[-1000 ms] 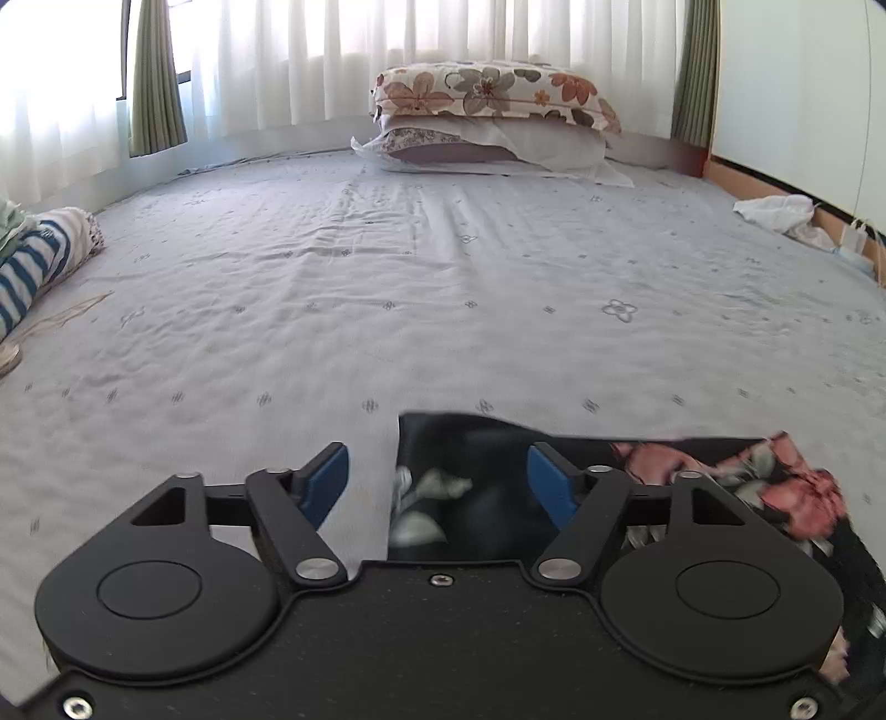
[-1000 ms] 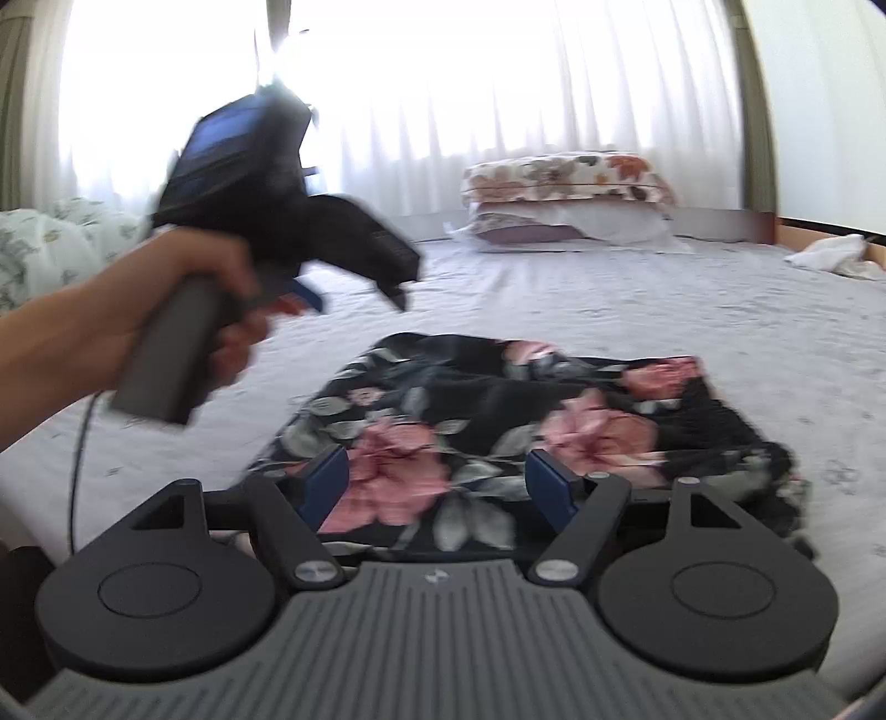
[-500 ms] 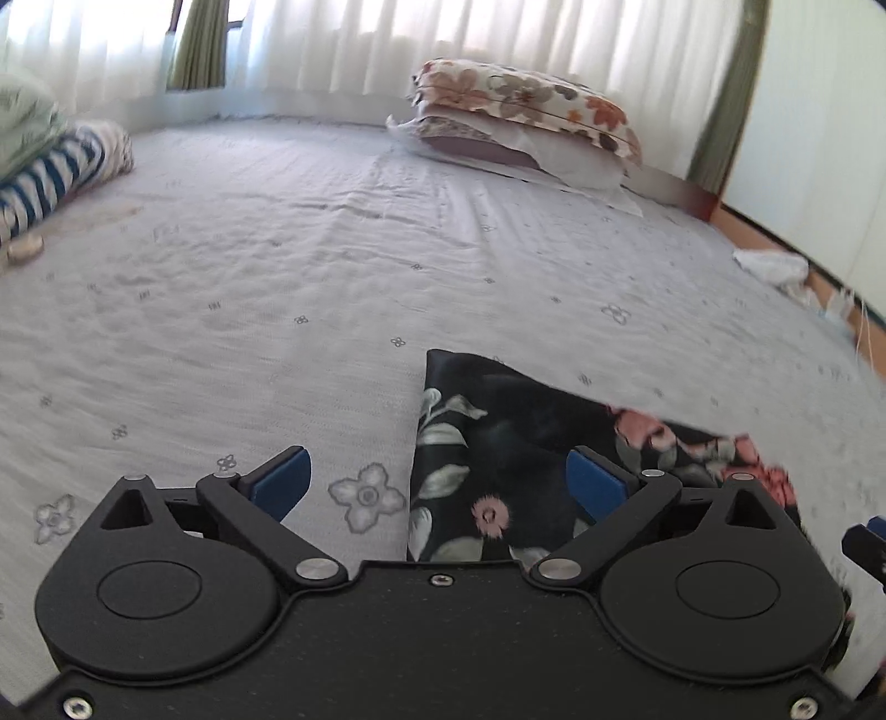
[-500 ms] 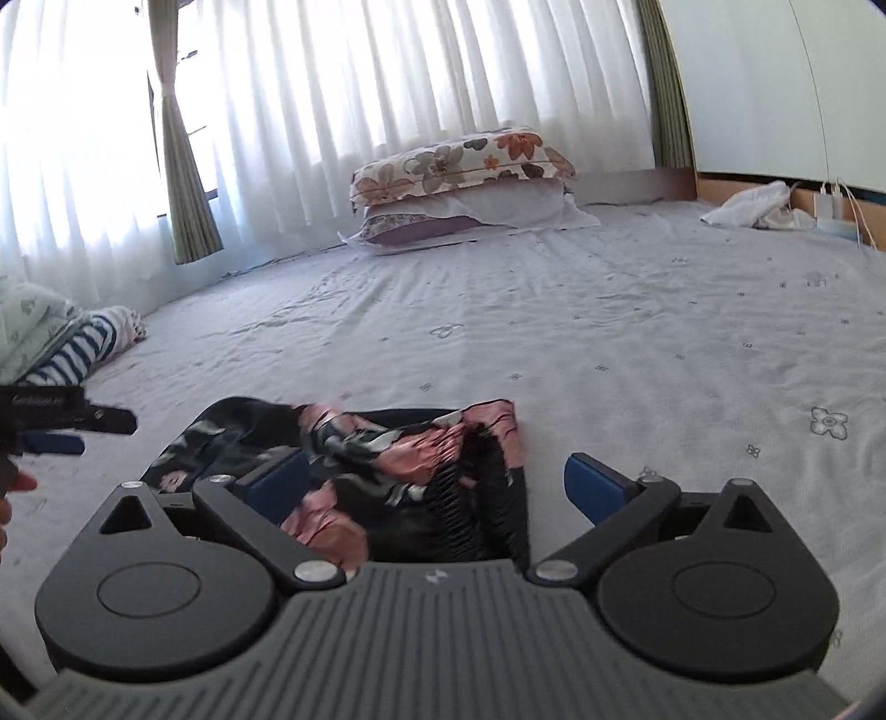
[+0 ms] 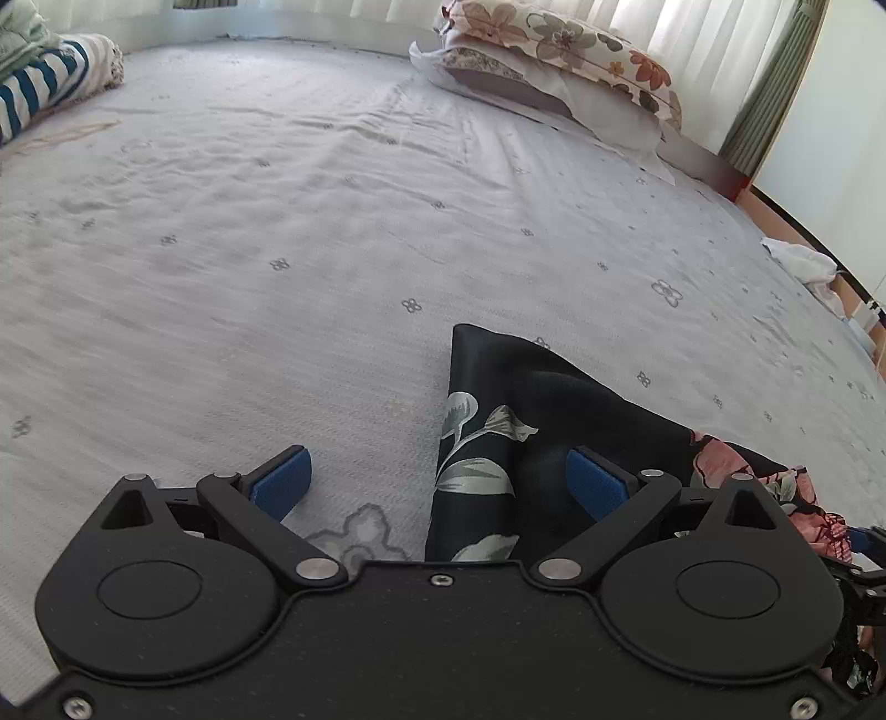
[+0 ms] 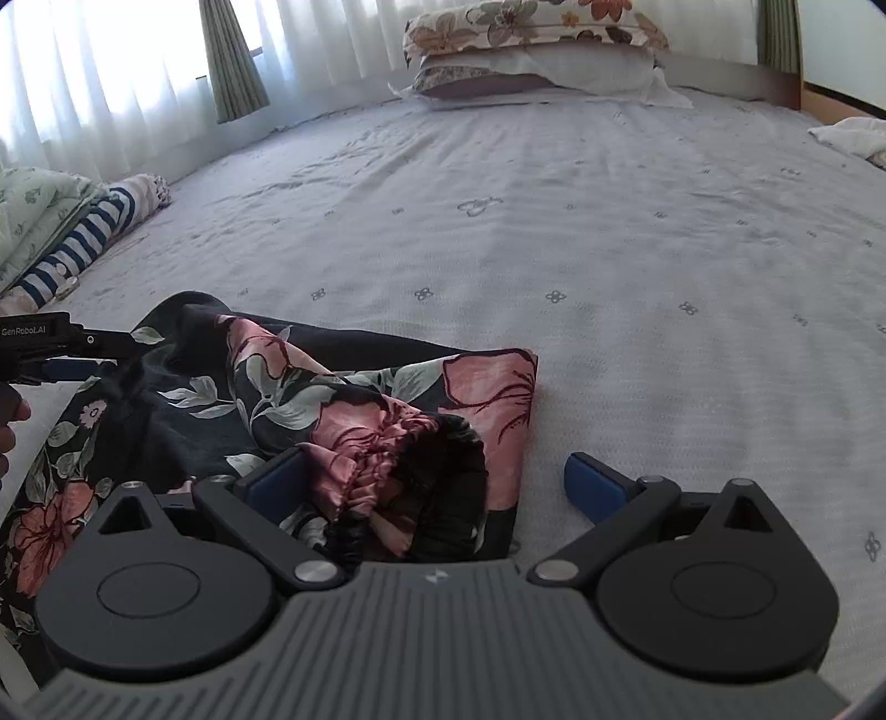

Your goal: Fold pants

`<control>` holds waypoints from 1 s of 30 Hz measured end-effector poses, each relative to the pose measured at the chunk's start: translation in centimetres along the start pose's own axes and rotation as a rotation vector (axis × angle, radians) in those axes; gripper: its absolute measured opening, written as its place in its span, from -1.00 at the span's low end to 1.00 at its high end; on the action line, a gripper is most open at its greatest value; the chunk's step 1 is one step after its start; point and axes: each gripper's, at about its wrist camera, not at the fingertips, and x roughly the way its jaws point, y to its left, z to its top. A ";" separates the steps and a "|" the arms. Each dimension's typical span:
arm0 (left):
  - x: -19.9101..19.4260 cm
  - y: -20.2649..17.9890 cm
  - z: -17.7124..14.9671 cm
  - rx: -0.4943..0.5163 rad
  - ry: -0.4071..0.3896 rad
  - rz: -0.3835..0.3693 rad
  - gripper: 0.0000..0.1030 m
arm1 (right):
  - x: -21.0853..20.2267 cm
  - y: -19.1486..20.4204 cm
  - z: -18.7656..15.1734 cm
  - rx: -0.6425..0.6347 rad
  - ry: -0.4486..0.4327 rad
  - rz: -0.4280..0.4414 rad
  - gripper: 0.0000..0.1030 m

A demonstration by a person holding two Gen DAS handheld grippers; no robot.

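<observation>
A wide bed [image 5: 332, 221] covered by a pale grey sheet with small flower prints is seen in both views. The pants [image 6: 332, 399], black with pink flowers and grey-green leaves, are laid on its near part in a folded, rumpled bundle, with the gathered waistband bunched at the near right. Stacked pillows [image 6: 531, 50] are seen at the far end, and striped bedding [image 6: 83, 238] at the far left. The left gripper [image 5: 437, 482] is held with jaws spread wide; a dark corner of the pants is seen between them, nearer the right finger. The right gripper [image 6: 437, 482] is likewise spread, the waistband lying between its fingers, close against the left one.
</observation>
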 end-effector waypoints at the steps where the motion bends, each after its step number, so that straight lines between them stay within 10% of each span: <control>1: 0.3 0.0 0.1 0.001 -0.004 -0.005 0.88 | 0.5 -0.3 0.0 0.009 0.001 0.008 0.95; 7: 1.1 -0.5 0.3 0.026 -0.019 -0.095 0.67 | 0.3 -2.1 0.2 0.095 -0.066 0.041 0.35; 9: 1.3 -0.6 0.2 0.017 -0.018 -0.129 0.17 | 0.0 -2.9 0.3 0.139 -0.075 0.041 -0.15; 12: 1.7 -0.9 0.2 -0.004 0.012 -0.161 -0.61 | 0.0 -3.1 0.5 0.138 -0.048 0.103 -0.34; 30: -0.4 -2.2 4.7 0.010 -0.221 -0.077 -0.92 | 0.3 -2.0 5.4 0.179 -0.226 0.095 -0.80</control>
